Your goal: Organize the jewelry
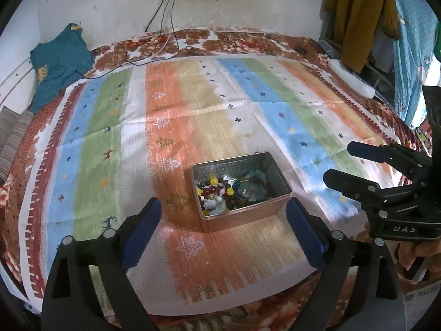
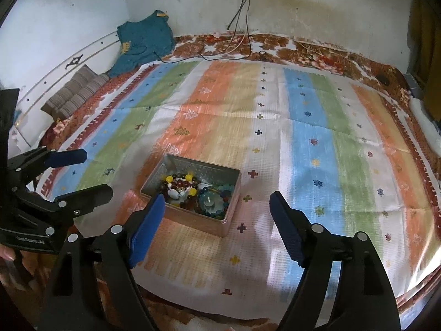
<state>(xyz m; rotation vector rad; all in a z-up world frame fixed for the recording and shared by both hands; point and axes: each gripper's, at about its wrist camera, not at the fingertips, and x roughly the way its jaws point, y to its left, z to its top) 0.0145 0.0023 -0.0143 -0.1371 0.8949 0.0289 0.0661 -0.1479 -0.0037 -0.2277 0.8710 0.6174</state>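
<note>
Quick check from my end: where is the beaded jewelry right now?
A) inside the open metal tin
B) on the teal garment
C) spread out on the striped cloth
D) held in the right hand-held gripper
A: the beaded jewelry lies piled inside the open metal tin; both hand-held grippers are open and empty.

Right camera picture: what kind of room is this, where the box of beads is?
Probably a bedroom. The metal box sits on a striped cloth spread over a floral blanket, with folded clothes by the wall and charger cables hanging down.

Shiny metal tin (image 1: 245, 209) of glossy beads (image 1: 217, 190) on woven striped cloth (image 1: 110, 127).
</note>
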